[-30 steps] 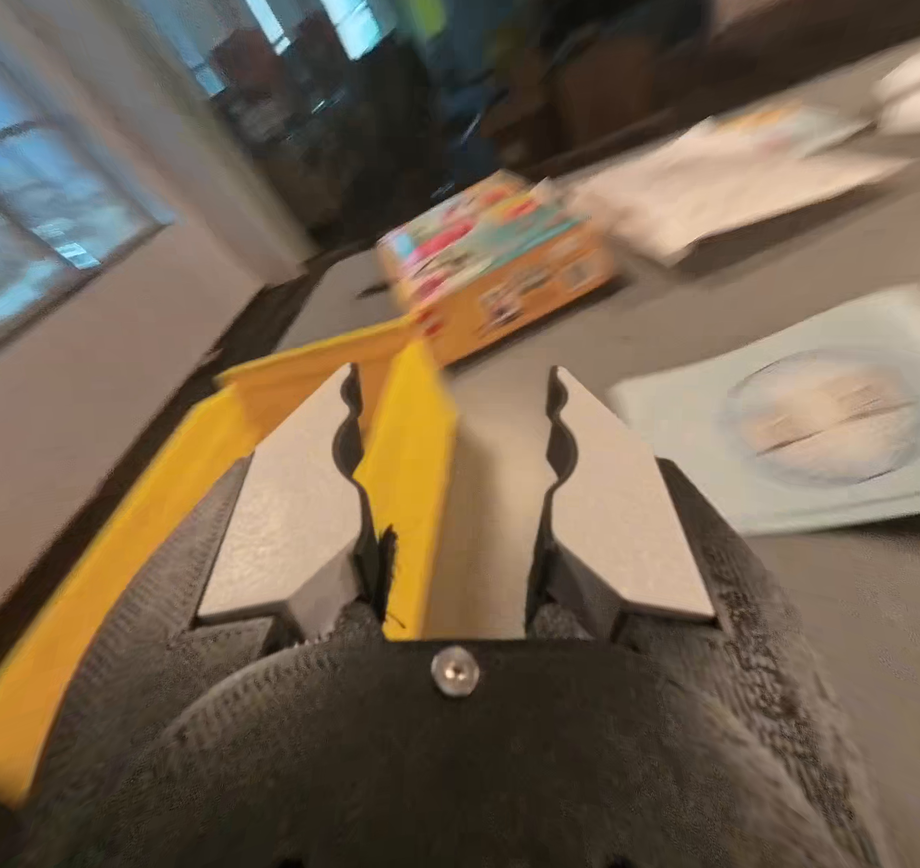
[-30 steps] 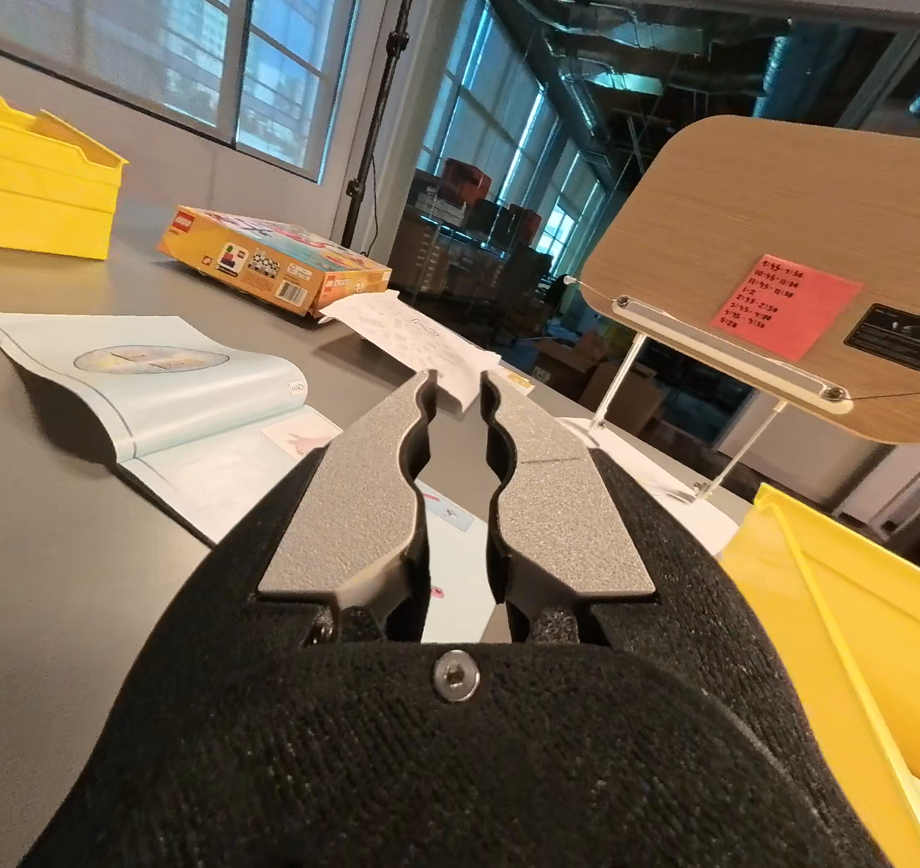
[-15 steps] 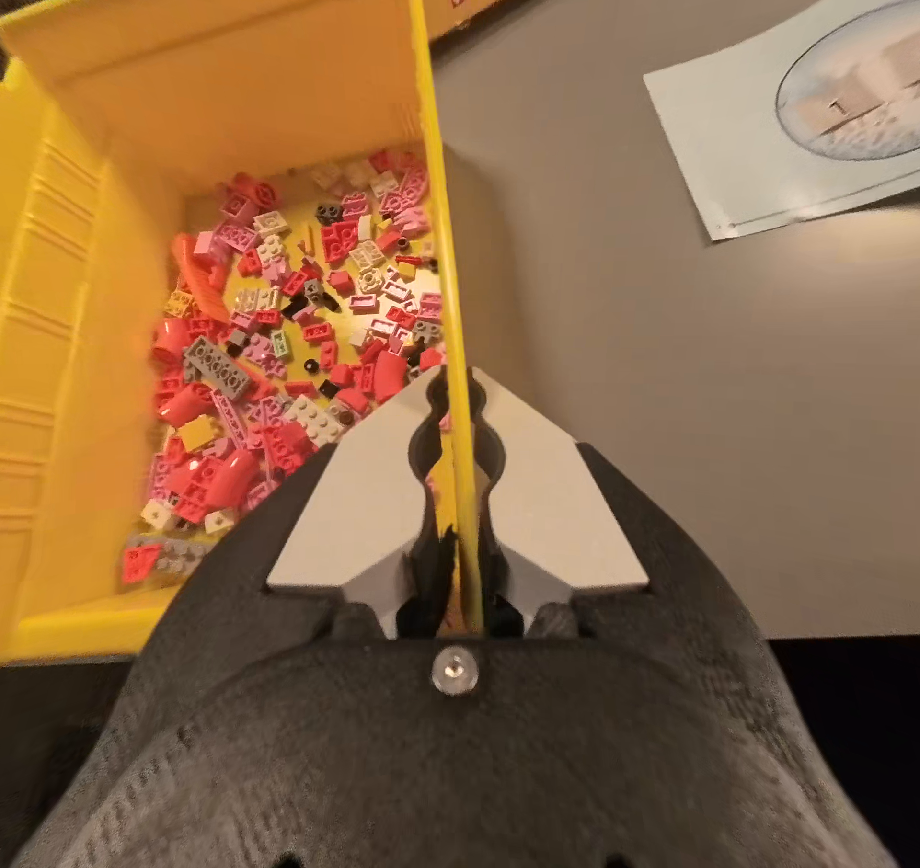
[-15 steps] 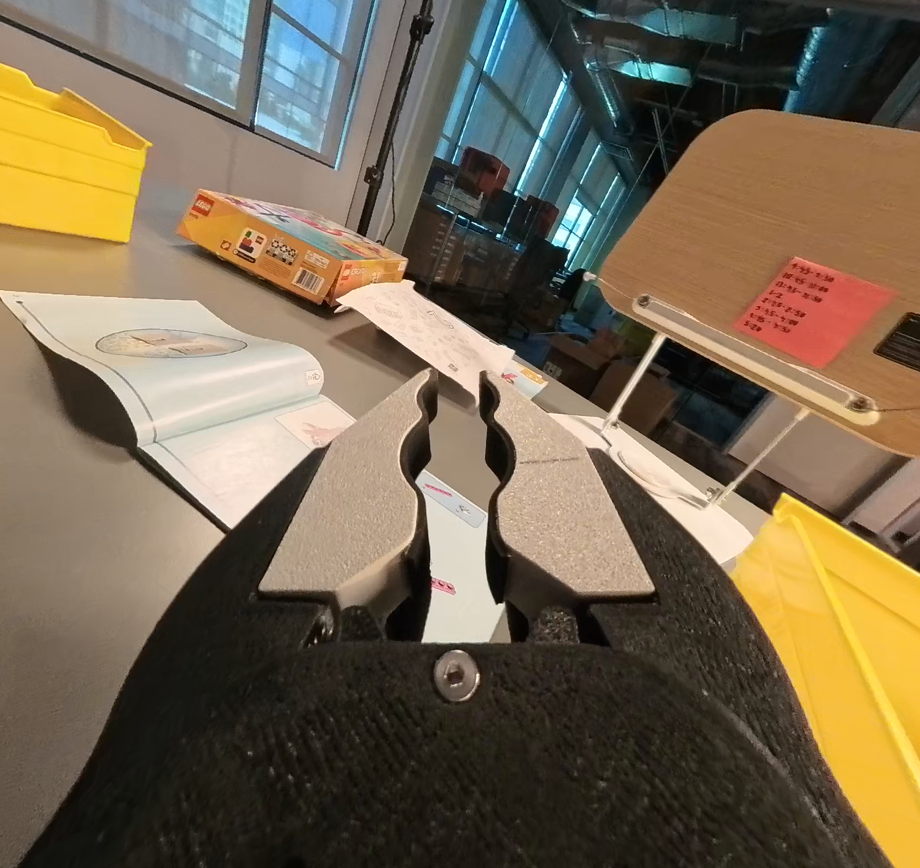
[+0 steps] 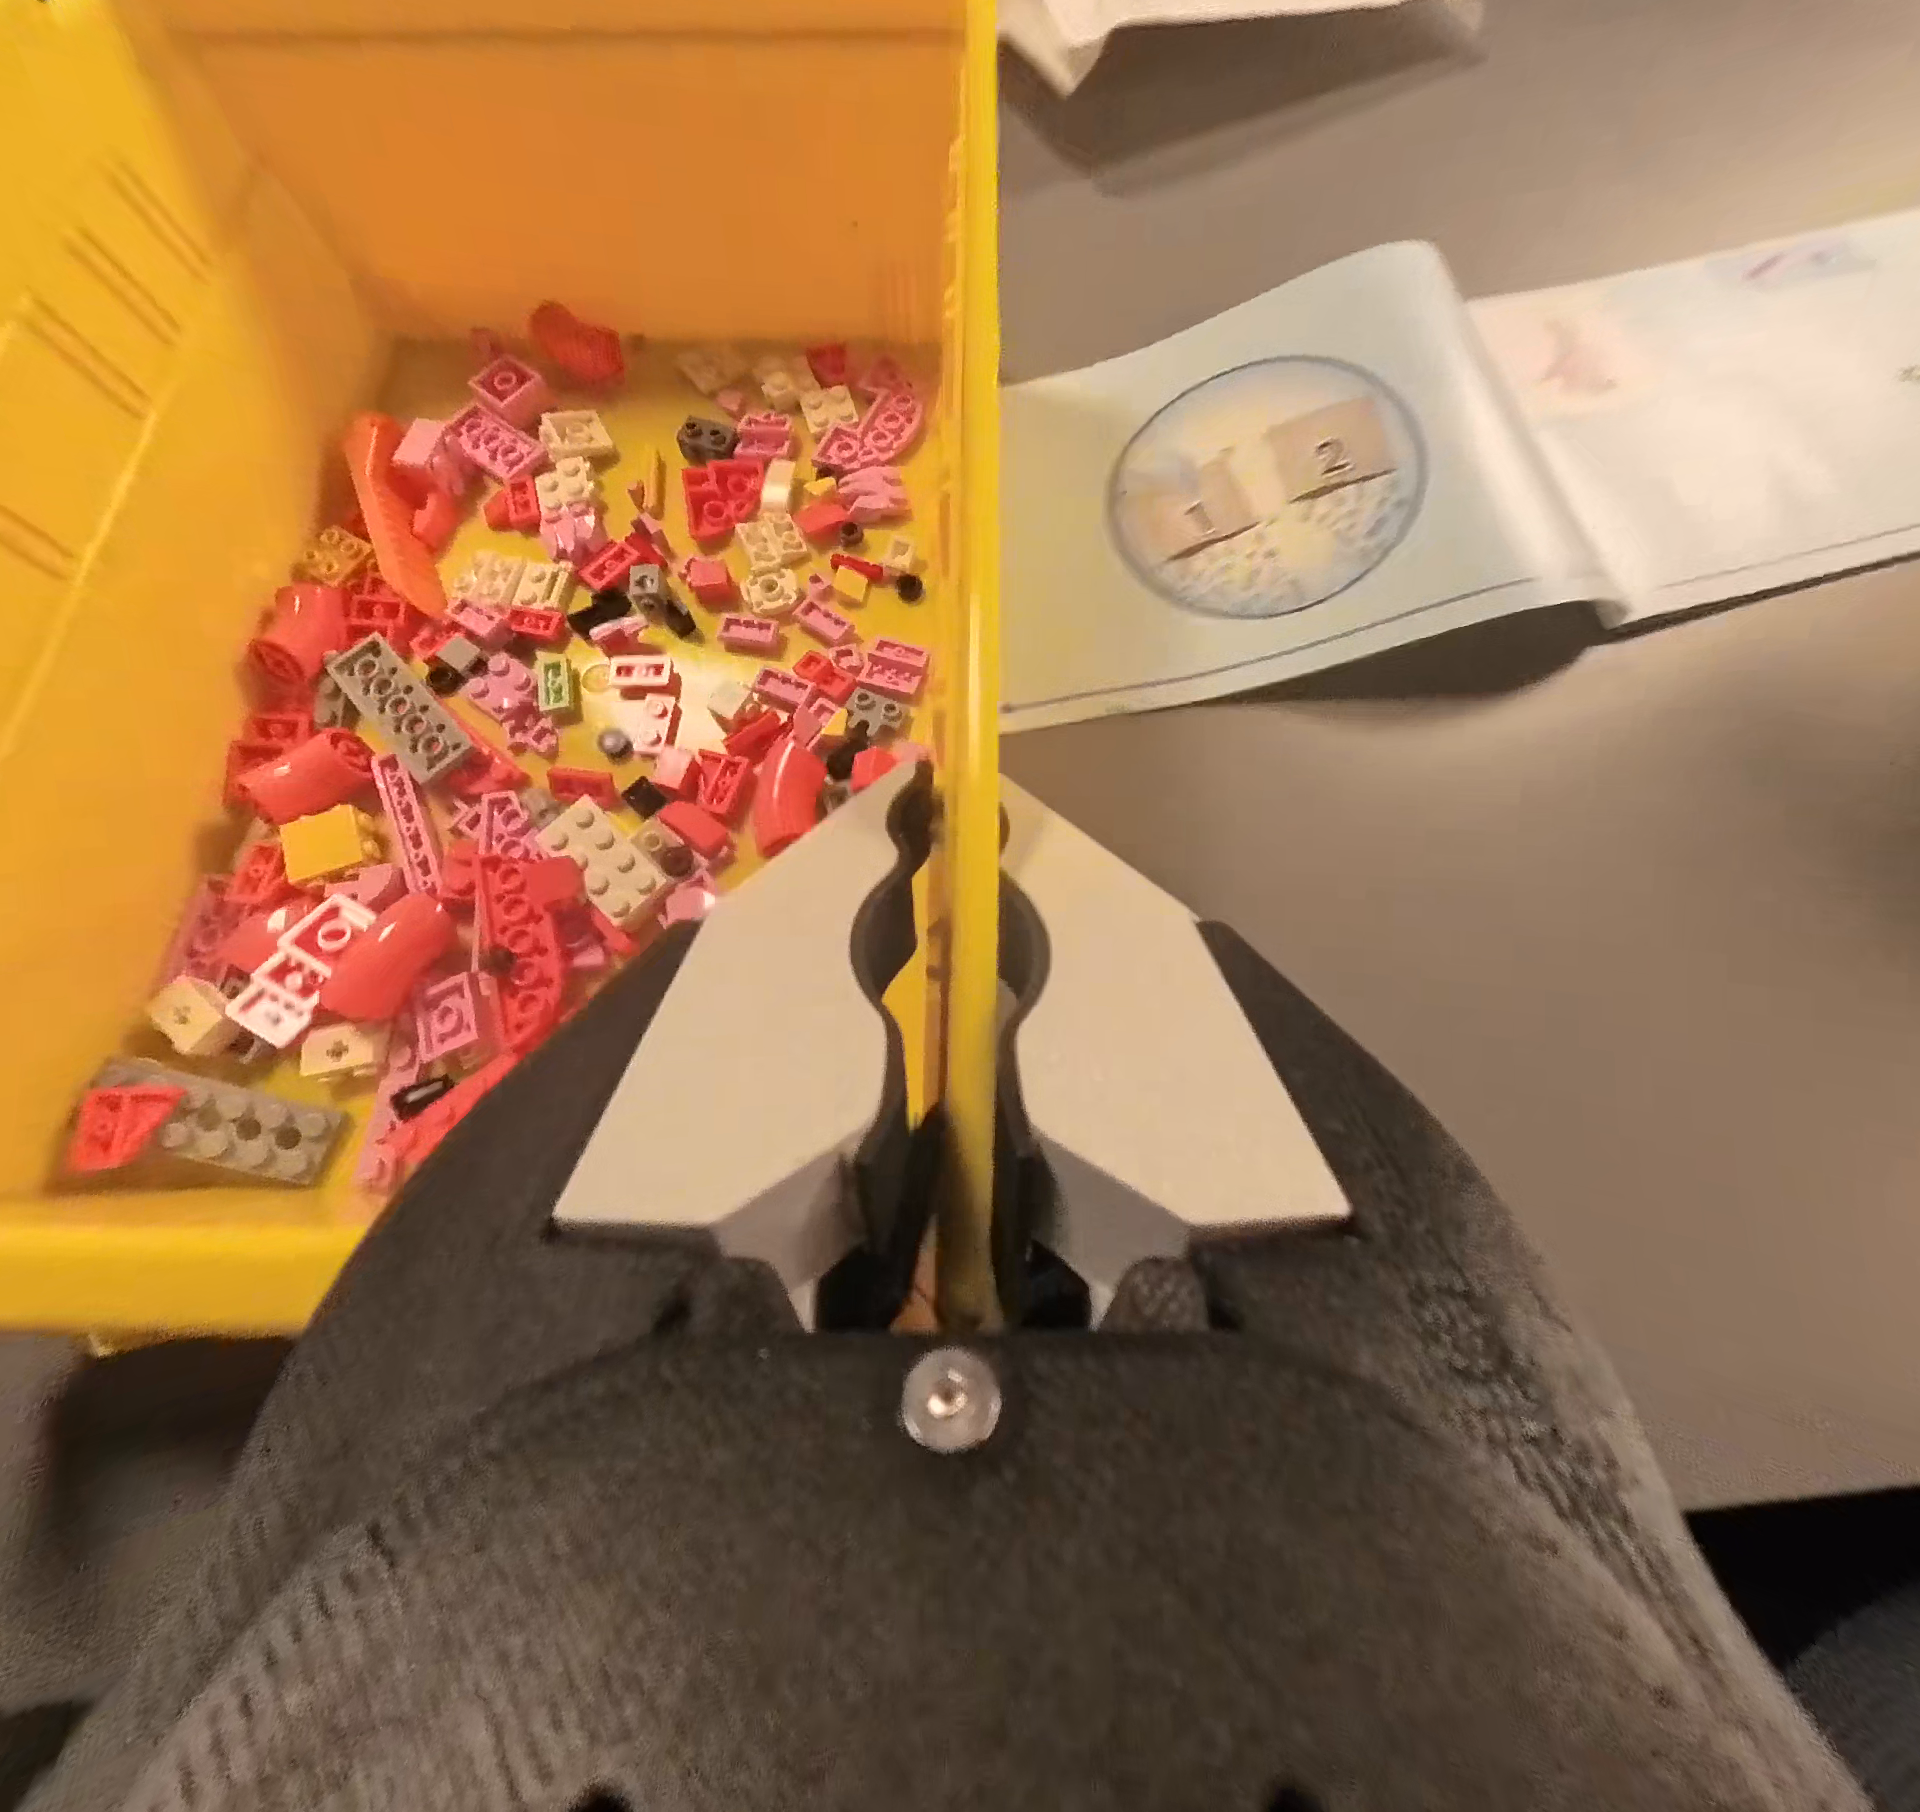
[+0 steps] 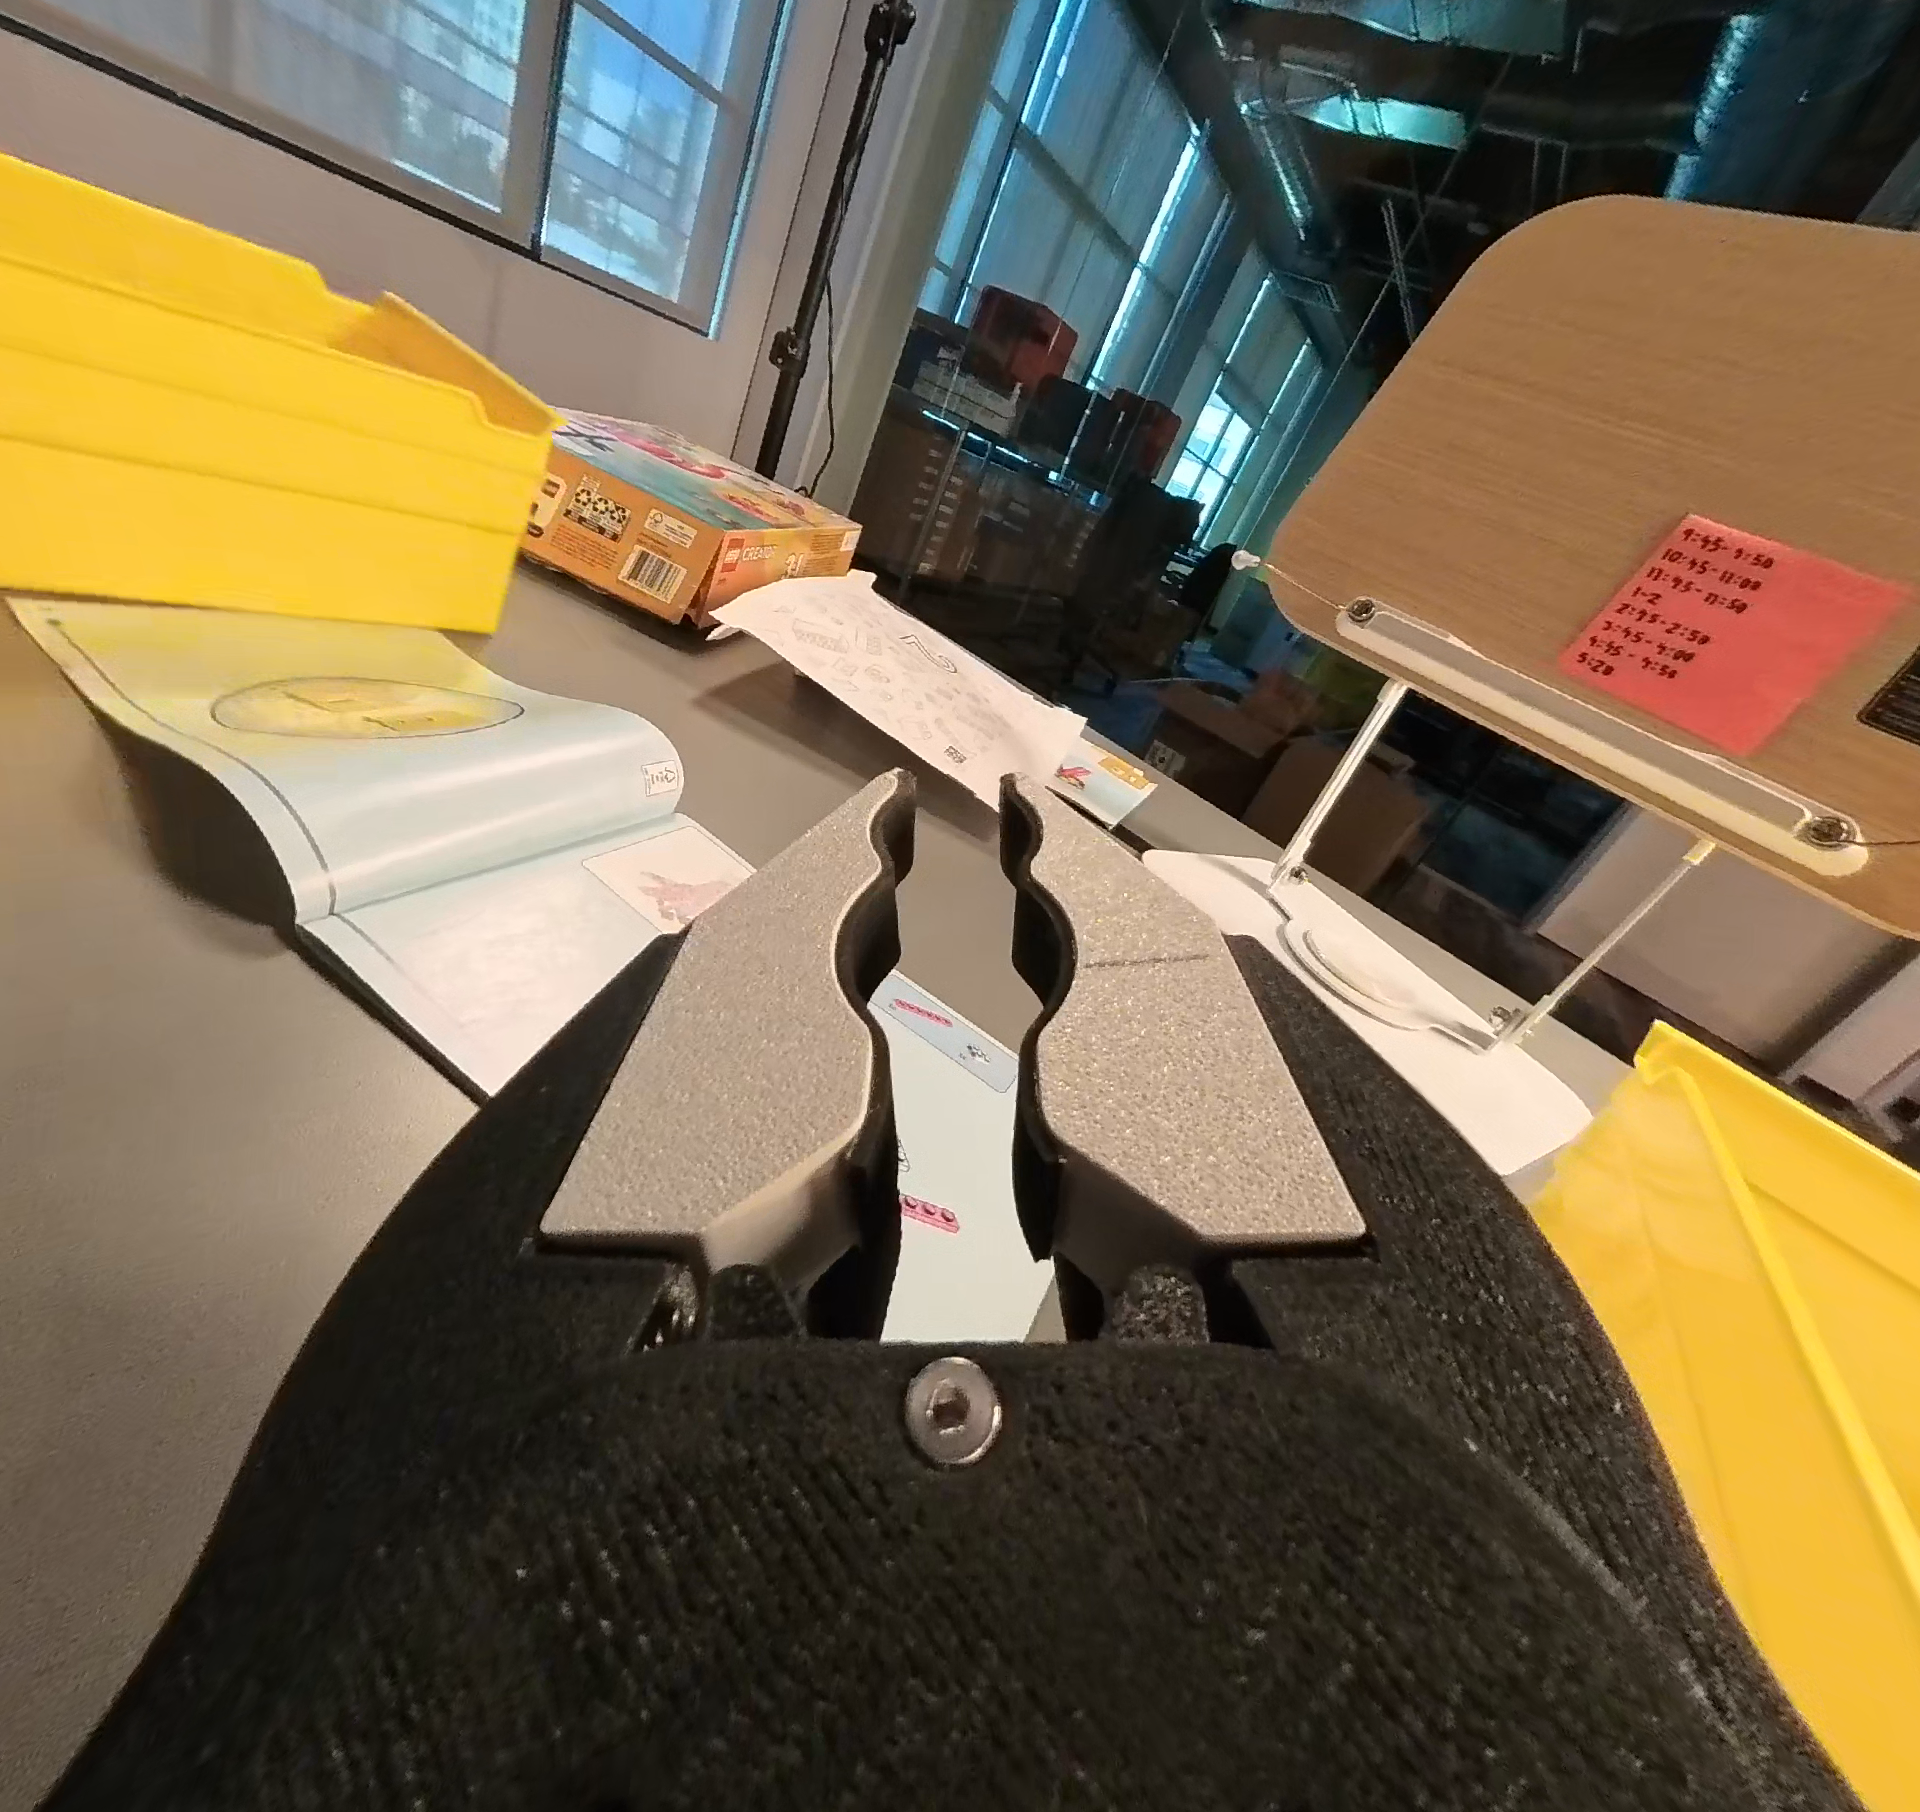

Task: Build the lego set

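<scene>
My left gripper [image 5: 961, 796] is shut on the right side wall of a yellow bin [image 5: 971, 412], one finger inside and one outside. The bin holds several small red, pink, tan and grey toy bricks [image 5: 582, 640]. An open pale blue instruction booklet [image 5: 1351, 474] lies on the grey table right beside this wall. In the right wrist view the same bin [image 6: 249, 474] sits at the far left, over the booklet's [image 6: 436, 786] far edge. My right gripper [image 6: 956, 786] hovers low over the booklet's near page, its jaws slightly apart with nothing between them.
A second yellow bin [image 6: 1766, 1295] stands close at the right. An orange toy box [image 6: 686, 536] and a printed paper sheet [image 6: 914, 692] lie farther back. A wooden board on a clear stand [image 6: 1610, 474] rises at the right. The table's near edge [image 5: 1818, 1492] is close. There is about 35 centimeters between the tips of the two grippers.
The left gripper went from open beside the bin to shut on its wall. With it held, the bin has moved toward the booklet. The right gripper has barely moved.
</scene>
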Demonstrator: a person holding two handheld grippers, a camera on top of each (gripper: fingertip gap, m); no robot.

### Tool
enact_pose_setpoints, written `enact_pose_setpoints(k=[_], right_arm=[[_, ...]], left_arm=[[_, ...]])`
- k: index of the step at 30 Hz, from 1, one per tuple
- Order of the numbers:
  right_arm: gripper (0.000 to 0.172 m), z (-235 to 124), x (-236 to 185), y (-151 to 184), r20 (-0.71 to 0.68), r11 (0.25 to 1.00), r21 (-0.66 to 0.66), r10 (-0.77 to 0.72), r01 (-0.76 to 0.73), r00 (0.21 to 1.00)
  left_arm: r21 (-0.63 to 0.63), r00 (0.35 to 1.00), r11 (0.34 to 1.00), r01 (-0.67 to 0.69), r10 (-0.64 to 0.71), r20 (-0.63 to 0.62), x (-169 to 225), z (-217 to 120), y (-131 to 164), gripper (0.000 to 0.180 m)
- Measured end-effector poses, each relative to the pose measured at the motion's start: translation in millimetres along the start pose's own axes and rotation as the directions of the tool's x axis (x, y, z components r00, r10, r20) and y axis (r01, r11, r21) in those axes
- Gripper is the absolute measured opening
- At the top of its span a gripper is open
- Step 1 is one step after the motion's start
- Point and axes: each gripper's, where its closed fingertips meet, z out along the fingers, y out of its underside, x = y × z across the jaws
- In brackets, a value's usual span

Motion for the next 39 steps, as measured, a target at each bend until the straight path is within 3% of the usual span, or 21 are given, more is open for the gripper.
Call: enact_pose_setpoints(k=[1,2,4,5,7,9,11,13,18,31,35,37,39], right_arm=[[0.014,-0.1,0.1,0.0,0.000,1.000,0.000,0.003,-0.003,1.000],[0.014,-0.4,0.4,-0.2,0.000,1.000,0.001,0.006,-0.006,1.000],[0.014,-0.8,0.6,-0.7,0.001,1.000,0.004,0.012,-0.012,1.000],[0.014,-0.6,0.7,-0.7,0.001,1.000,0.005,0.014,-0.014,1.000],[0.014,0.5,0.6,0.4,0.002,1.000,-0.001,0.015,-0.015,1.000],[0.014,1.4,0.0,1.2,0.004,1.000,-0.006,0.013,-0.013,1.000],[0.014,1.5,-0.2,1.5,0.004,1.000,-0.008,0.011,-0.011,1.000],[0.014,1.6,0.0,2.0,0.005,1.000,-0.011,0.014,-0.014,1.000],[0.015,1.8,1.1,3.4,0.002,1.000,-0.017,0.022,-0.022,1.000],[0.015,3.4,-1.2,5.6,0.012,0.999,-0.030,0.023,-0.023,1.000],[0.015,3.5,-1.1,6.0,0.012,0.999,-0.031,0.027,-0.026,1.000],[0.015,3.3,-0.9,6.1,0.011,0.999,-0.031,0.027,-0.027,1.000],[0.015,3.2,-0.9,5.7,0.009,0.999,-0.029,0.027,-0.026,1.000]], left_arm=[[0.034,0.999,0.999,-0.016,0.017,-0.031,7.8,-3.0,-7.4,0.009],[0.083,0.999,0.996,-0.020,0.024,-0.044,8.2,-10.1,-18.7,0.027],[0.193,0.999,0.981,0.025,-0.016,-0.049,-11.0,-32.8,-47.0,0.049],[0.249,0.995,0.965,0.086,-0.070,-0.073,-24.7,-45.0,-62.2,0.042],[0.314,0.990,0.944,0.100,-0.124,0.060,-77.8,-60.0,-81.2,0.022],[0.148,0.977,0.986,0.074,-0.102,0.187,-119.1,-51.1,-69.3,0.018],[-0.096,0.990,0.988,0.118,-0.109,0.094,-120.0,-28.6,-44.9,0.020],[-0.255,0.996,0.962,0.093,-0.089,0.025,-115.8,-6.9,-26.4,0.020],[-0.530,0.998,0.846,0.063,-0.063,0.019,-121.0,30.8,24.0,0.010],[-0.591,0.994,0.799,0.111,-0.078,0.081,-135.6,43.4,39.7,0.014],[-0.602,0.997,0.796,0.065,-0.021,0.079,-136.8,43.4,38.8,0.005],[-0.566,0.994,0.823,0.046,0.019,0.107,-141.1,41.5,30.2,0.004],[-0.454,0.990,0.890,0.036,0.032,0.140,-141.3,33.3,4.4,0.004]])
